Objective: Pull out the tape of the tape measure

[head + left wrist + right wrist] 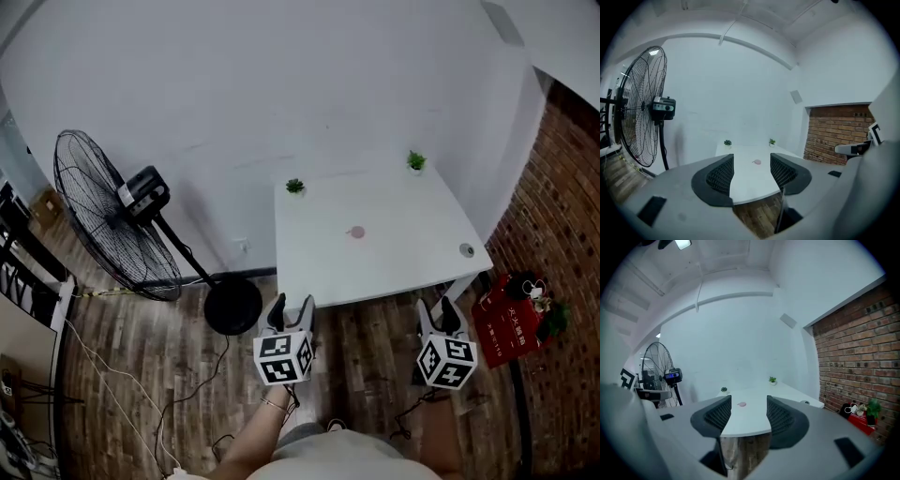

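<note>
A small round pink object [356, 232], too small to identify for certain, lies near the middle of the white table [394, 272]. It also shows between the jaws in the left gripper view [757, 161] and the right gripper view [741, 404], far off. A small grey round item [466, 249] sits by the table's front right corner. My left gripper [292, 305] hovers over the floor just short of the table's near edge, open and empty [751, 176]. To its right my right gripper [436, 307] is likewise open and empty [744, 413].
Two tiny potted plants [295, 186] [416, 161] stand at the table's back edge. A large black pedestal fan [108, 220] with its round base [232, 305] is at the left, cables on the wood floor. A red bag [511, 323] leans by the brick wall at the right.
</note>
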### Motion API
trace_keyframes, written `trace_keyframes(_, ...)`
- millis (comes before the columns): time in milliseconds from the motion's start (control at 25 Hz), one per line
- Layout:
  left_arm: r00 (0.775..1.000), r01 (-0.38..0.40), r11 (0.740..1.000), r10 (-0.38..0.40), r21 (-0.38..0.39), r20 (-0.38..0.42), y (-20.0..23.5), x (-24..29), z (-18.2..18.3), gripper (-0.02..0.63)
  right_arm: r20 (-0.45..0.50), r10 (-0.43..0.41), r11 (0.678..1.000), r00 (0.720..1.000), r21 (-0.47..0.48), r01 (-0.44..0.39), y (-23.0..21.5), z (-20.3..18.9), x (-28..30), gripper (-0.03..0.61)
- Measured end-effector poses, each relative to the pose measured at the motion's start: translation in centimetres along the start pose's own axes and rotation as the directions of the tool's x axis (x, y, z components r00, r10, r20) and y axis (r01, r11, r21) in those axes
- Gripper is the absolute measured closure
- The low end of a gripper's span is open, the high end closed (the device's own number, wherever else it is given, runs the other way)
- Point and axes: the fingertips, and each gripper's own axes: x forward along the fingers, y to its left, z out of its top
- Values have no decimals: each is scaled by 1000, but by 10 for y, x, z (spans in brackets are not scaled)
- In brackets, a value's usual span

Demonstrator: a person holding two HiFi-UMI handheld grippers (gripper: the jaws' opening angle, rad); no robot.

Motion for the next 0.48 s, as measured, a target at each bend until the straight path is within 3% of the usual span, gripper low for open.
trace_keyframes(480, 999, -1, 1000, 1, 12, -36, 5, 62, 0, 379, -9, 17, 1000, 1000, 25, -16, -13, 8, 66, 336)
